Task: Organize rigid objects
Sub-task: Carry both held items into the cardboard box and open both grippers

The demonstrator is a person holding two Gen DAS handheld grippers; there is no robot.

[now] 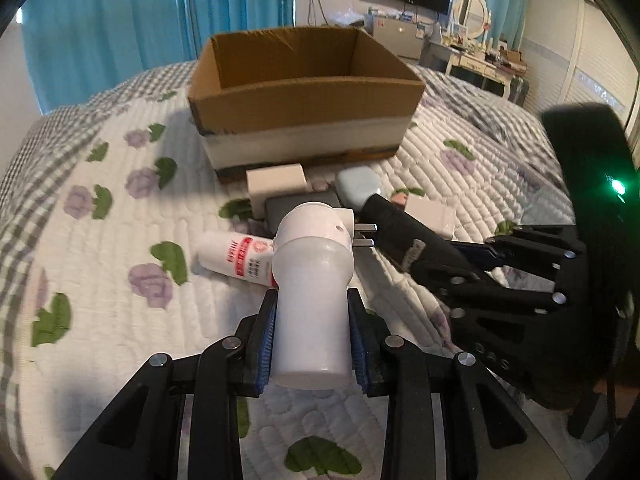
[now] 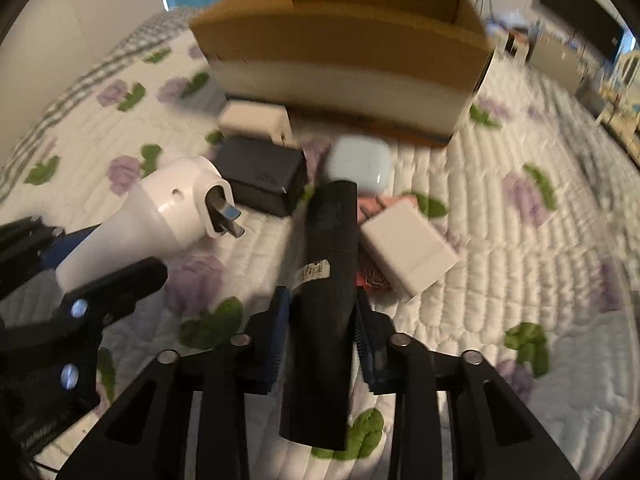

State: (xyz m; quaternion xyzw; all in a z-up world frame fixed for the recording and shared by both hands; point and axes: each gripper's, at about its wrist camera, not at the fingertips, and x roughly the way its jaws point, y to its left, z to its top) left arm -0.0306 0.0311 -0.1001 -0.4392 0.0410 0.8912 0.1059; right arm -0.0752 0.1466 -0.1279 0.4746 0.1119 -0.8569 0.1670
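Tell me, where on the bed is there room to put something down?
The quilt is bare left of the red-labelled tube, and again right of the white block. The cardboard box looks empty inside. It is crowded just before the box: white charger, dark adapter and pale blue case sit close together.

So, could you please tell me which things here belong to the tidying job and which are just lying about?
Job:
- white plug-in device in left gripper
- black tube in right gripper
- cardboard box
- white adapter
- black block
- blue case

Lying about:
- floral quilt
- vanity
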